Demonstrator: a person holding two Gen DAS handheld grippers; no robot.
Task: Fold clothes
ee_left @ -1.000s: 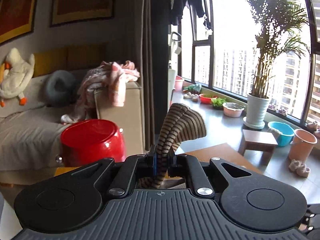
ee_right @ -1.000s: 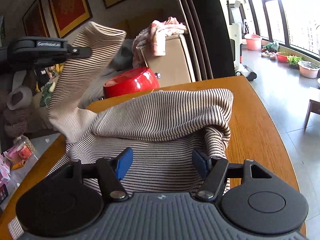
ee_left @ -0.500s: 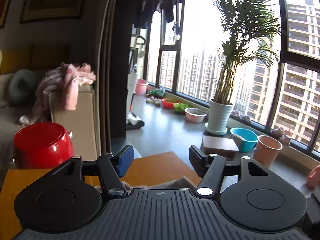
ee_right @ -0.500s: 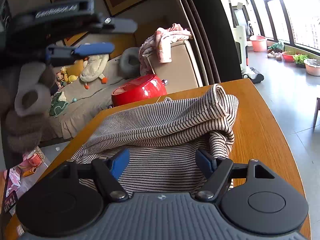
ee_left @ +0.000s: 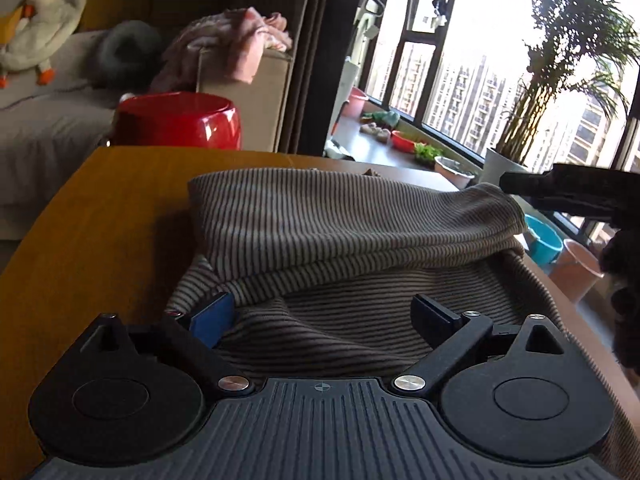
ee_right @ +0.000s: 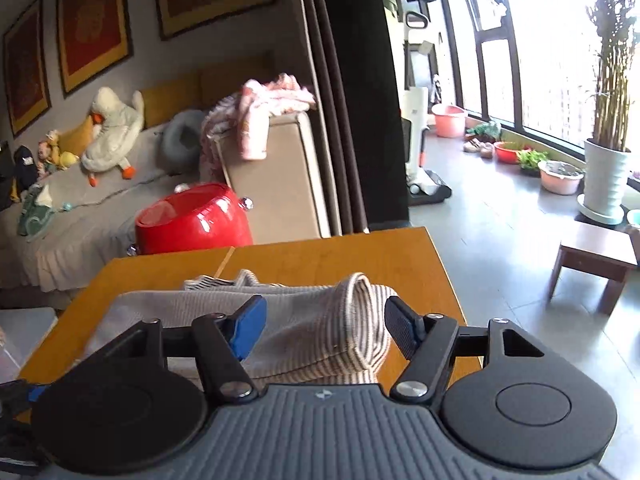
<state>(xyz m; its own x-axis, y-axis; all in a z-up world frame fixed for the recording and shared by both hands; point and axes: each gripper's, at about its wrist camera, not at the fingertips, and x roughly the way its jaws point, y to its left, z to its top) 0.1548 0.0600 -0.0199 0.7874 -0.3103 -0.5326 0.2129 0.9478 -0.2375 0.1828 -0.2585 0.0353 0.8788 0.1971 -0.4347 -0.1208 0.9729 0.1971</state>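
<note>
A striped knit garment (ee_left: pixel 352 236) lies on the wooden table (ee_left: pixel 100 236), with one part folded across the rest. My left gripper (ee_left: pixel 322 314) is open and empty, low over the garment's near edge. My right gripper (ee_right: pixel 322 326) is open, its jaws on either side of the garment's folded end (ee_right: pixel 352 320), not closed on it. The right gripper also shows in the left wrist view (ee_left: pixel 576 196), at the garment's right end.
A red pot (ee_left: pixel 180 122) stands beyond the table's far edge beside a beige sofa (ee_right: pixel 280 176) draped with pink clothes. A small stool (ee_right: pixel 592 264), basins and a potted plant (ee_right: pixel 604 176) stand on the floor by the windows at right.
My left gripper let go of the striped cloth it held raised and came down open over the garment. The raised part now lies folded across it. My right gripper lifted and shifted to the garment's end.
</note>
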